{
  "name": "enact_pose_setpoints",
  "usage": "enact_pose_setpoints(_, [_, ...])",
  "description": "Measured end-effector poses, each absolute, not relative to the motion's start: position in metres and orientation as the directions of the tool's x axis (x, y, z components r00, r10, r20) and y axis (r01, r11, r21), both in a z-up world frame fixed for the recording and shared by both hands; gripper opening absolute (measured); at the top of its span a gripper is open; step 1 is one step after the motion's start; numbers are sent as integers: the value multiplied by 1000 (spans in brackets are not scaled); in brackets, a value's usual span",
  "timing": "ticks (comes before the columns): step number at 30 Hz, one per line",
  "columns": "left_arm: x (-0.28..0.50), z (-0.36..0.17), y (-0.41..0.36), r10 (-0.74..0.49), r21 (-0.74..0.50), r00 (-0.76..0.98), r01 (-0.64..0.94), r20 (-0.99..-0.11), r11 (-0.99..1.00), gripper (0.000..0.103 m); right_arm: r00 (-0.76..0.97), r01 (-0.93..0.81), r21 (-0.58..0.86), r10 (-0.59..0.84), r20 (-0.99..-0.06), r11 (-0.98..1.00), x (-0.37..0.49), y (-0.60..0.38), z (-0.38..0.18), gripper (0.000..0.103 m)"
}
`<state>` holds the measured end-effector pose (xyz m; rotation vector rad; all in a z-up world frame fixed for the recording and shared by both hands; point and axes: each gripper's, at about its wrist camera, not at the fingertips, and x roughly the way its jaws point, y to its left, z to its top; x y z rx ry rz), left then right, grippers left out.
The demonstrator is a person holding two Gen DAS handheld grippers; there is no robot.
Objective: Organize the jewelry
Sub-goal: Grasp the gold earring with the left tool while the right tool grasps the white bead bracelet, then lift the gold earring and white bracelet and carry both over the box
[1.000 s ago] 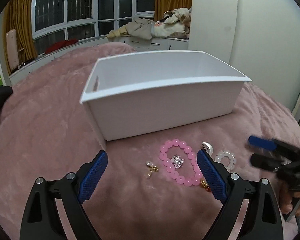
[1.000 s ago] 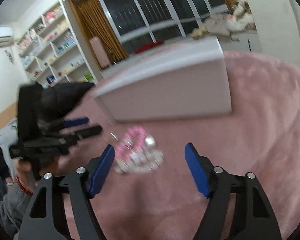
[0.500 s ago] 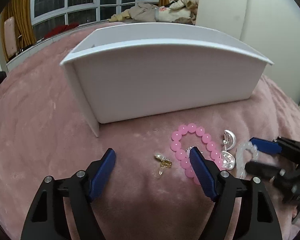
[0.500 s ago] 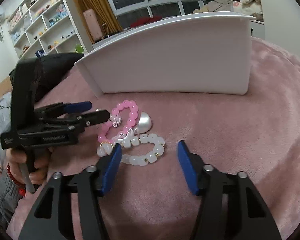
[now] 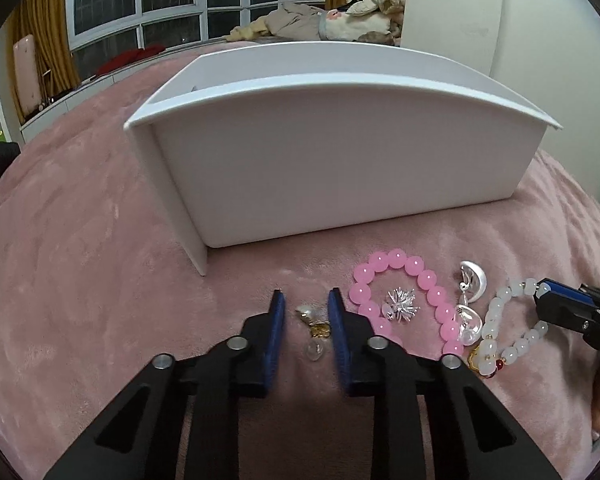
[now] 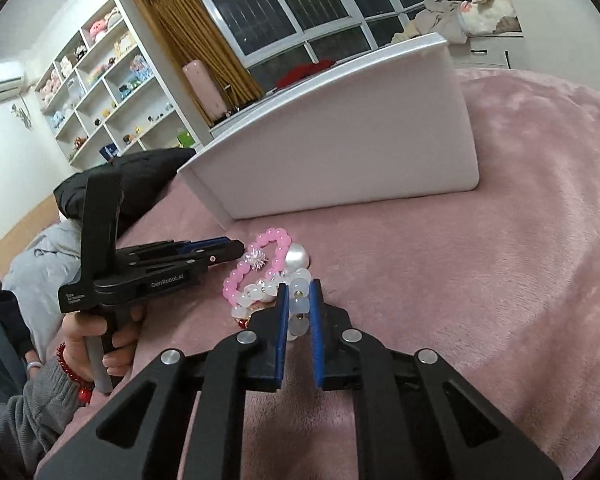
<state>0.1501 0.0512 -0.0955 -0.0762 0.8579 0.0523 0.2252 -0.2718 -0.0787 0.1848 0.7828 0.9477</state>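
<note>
Closing around a small gold-and-pearl earring (image 5: 314,322), the left tool (image 5: 306,300) has just been narrowing its blue pads (image 5: 277,320), which now flank the piece closely; the right pad touches it, but a sliver of gap shows on the left, so a firm pinch cannot be told. That earring lies on the pink blanket (image 5: 80,272) of the bed, at about 6 o'clock from the near corner of the white box (image 5: 340,168). At 3 o'clock from the left tool sits the pink bead bracelet (image 5: 416,276), ringing a silver spiky charm (image 5: 400,304), and beyond it at 3 o'clock a pair of silver shell earrings (image 5: 474,280). The right tool (image 6: 299,292) has just been drawing its pads together and now pinches the white bead bracelet (image 6: 299,308), with beads squeezed between the blue faces; in the left wrist view its tips meet that bracelet's far side at 3 o'clock. Seen from the right wrist, the pink bracelet lies at 11 o'clock from the right tool, a pearly shell piece at 12 o'clock, and the white box stands farther off at 12 o'clock. A hand (image 6: 96,340) with a red beaded wristband grips the left tool's handle at 9 o'clock.
</note>
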Motion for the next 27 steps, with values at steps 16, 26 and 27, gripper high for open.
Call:
enact_pose_setpoints(16, [148,-59,76,-111,-164,694,-10,-711,986,17,372,-661,496,819,-436,564,221,-282,-71,11])
enact_pose_setpoints(26, [128,-23,76,-137,-188,749,16,-649,982,17,418,-693,412,796,-437,591,194,-274,-35,11])
enact_pose_setpoints(27, [127,-20,77,-137,-188,751,18,-646,982,17,420,-695,405,792,-443,594,193,-272,-32,11])
